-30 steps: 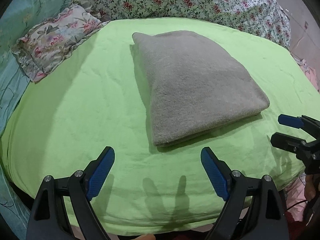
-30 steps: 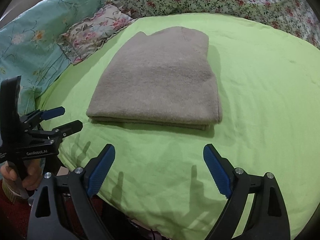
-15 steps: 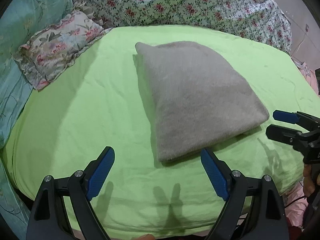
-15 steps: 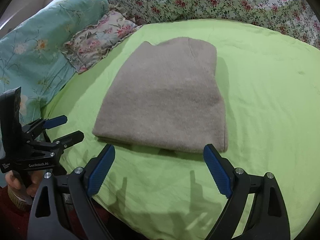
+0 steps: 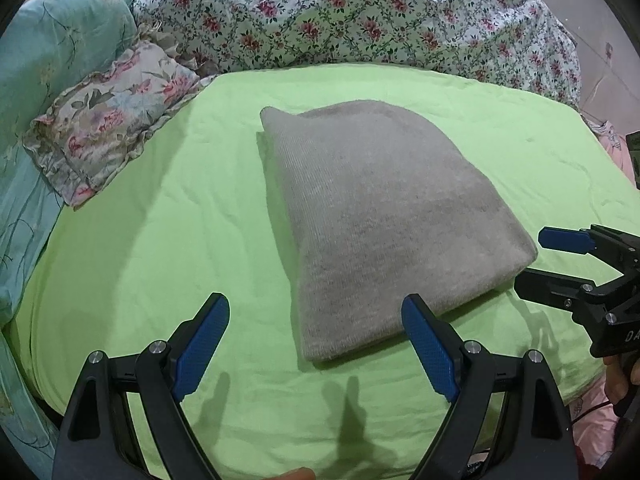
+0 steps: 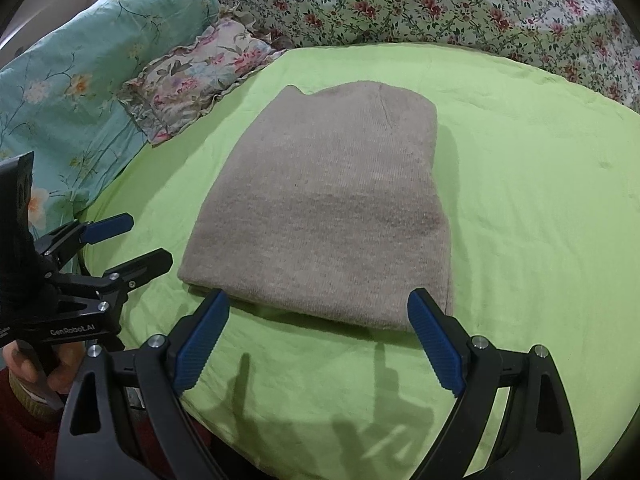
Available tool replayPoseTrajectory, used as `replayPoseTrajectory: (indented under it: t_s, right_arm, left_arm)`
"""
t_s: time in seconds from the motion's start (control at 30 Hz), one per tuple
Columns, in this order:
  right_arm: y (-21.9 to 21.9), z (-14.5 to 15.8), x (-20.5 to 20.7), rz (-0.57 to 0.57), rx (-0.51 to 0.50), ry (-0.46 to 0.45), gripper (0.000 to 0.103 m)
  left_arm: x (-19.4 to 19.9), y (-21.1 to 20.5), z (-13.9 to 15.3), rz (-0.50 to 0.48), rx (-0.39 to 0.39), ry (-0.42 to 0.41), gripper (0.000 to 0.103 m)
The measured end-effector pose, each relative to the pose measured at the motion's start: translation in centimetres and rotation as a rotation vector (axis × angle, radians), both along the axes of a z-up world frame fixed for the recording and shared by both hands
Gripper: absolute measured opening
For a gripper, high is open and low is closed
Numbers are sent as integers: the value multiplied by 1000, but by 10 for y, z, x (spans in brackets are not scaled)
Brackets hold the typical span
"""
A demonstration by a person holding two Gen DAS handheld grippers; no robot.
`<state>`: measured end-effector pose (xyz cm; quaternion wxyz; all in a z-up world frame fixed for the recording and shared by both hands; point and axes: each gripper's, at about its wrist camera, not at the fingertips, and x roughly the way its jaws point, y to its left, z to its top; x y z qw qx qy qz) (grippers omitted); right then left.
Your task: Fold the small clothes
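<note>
A folded grey knitted garment [image 5: 384, 224] lies flat near the middle of a lime-green sheet [image 5: 168, 240] spread over the bed, its layers stacked into a neat block with the thick folded edge toward the cameras; the left tongs [image 5: 316, 334] hang just above the sheet at the garment's near corner, jaws wide and nothing between the blue pads [image 5: 202, 346], which do not touch the cloth; the right tongs [image 6: 318, 332] hover at the near edge of the same garment [image 6: 332, 216], jaws likewise wide and empty, the edge lying just beyond the two pads [image 6: 434, 344]; each pair of tongs shows in the other's view, off to the side of the garment; a hand [image 6: 30, 372] grips the handle of the left tongs; a frilled floral pillow [image 5: 108, 120] rests at the sheet's far left corner, beside a teal flowered quilt [image 6: 72, 80], and a floral bedspread [image 5: 360, 12] is heaped along the far side.
</note>
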<state>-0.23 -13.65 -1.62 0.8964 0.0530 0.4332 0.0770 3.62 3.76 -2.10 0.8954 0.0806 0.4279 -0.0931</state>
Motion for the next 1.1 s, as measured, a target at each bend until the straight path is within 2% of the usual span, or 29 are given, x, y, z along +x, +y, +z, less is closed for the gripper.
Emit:
replayPoseTrajectory:
  t_s: [0.53, 1.1]
  right_arm:
    - [1, 3, 18, 7, 4, 4, 91]
    - [4, 2, 21, 6, 11, 8, 92]
  left_arm:
    - [14, 6, -2, 41, -3, 8, 88]
    - [12, 3, -1, 61, -9, 4, 88]
